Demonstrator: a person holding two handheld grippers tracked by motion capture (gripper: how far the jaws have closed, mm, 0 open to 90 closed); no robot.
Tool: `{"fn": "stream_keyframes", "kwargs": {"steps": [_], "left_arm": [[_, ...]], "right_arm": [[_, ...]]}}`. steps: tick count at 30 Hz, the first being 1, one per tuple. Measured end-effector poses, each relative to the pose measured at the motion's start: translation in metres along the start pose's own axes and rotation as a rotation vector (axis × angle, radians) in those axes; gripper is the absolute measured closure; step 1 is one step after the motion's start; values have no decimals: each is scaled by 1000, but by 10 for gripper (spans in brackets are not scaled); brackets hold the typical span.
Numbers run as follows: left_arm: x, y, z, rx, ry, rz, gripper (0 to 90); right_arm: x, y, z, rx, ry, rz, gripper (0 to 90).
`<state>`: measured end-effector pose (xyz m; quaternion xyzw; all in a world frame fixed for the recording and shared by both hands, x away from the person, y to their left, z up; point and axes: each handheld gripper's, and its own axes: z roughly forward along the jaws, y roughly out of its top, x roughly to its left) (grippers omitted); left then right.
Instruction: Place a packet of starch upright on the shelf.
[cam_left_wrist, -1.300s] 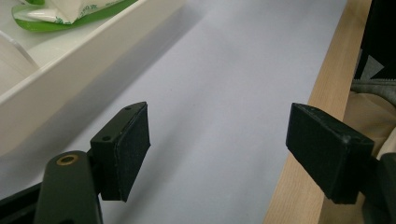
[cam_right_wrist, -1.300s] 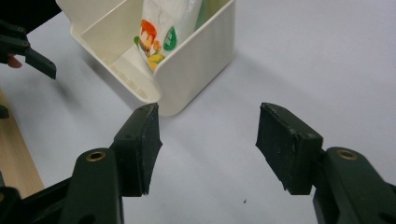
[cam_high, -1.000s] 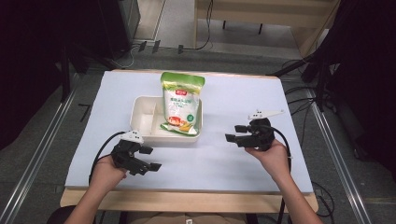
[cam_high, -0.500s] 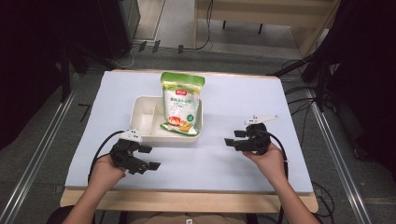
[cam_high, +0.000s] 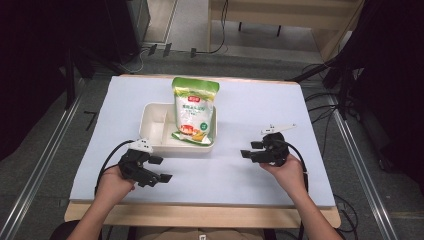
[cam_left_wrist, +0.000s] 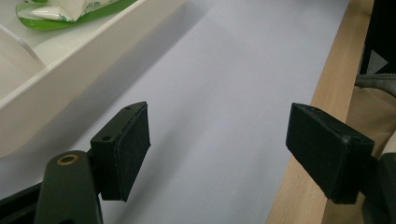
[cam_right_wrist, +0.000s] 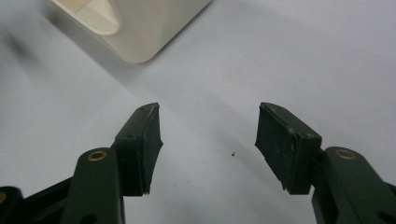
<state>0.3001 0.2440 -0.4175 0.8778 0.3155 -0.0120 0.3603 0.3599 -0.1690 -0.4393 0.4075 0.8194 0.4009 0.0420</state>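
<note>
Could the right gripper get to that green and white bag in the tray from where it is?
Probably yes: the right gripper stands open, and bare table lies between it and the bag, which leans at the tray's near-right end.

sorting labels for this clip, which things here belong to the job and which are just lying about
In the job: green and white pouch; white divided tray; left gripper and right gripper, both open.
Lying about: cables on the floor; wooden furniture behind the table.

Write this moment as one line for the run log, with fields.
left gripper: open, empty | right gripper: open, empty | pouch: leaning in white tray, untouched | both grippers: over the table sheet, apart from tray
</note>
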Motion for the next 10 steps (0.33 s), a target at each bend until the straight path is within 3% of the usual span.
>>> {"fn": "stream_keyframes", "kwargs": {"steps": [10], "left_arm": [[0,0,1,7,0,-1,224]], "right_arm": [[-1,-1,2,6,5,-2,384]]}}
